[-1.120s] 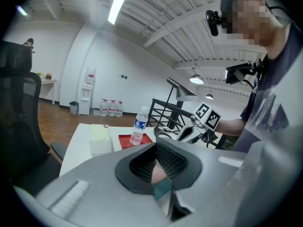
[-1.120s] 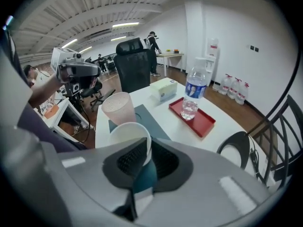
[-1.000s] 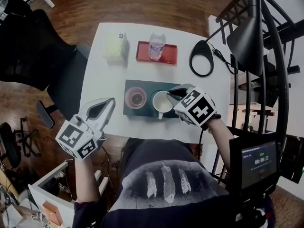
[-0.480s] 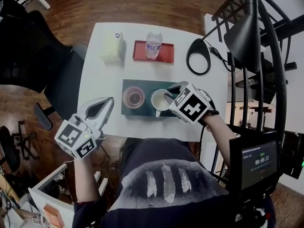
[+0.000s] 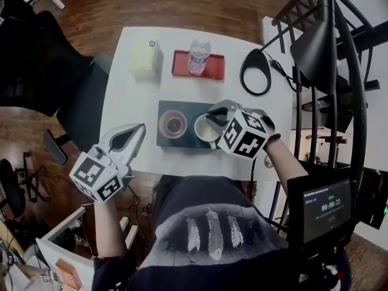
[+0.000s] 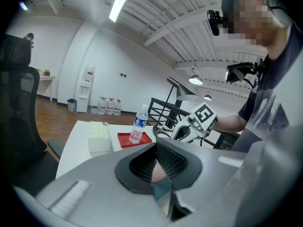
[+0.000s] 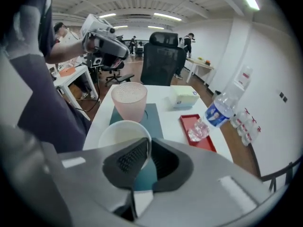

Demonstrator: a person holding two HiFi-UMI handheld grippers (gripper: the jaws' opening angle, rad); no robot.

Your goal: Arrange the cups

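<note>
a white table [image 5: 124, 111] is holding a dark green mat [image 5: 182, 143], and two cups are sitting side by side on the mat: a pink cup [image 5: 173, 123] on the left and a white cup [image 5: 202, 130] on the right. the right gripper [image 7: 146, 151] is pinching the white cup's rim on the side away from the pink cup. one jaw is sitting inside the cup and one outside, and the jaws have just been closing on that thin wall. the left gripper [image 5: 141, 130] is hovering at the table's near left corner, well apart from the cups, its jaws pressing together on nothing. a water bottle [image 5: 199, 56] is standing on a red tray [image 5: 180, 67] at the far side, near a tissue box [image 5: 145, 60].
</note>
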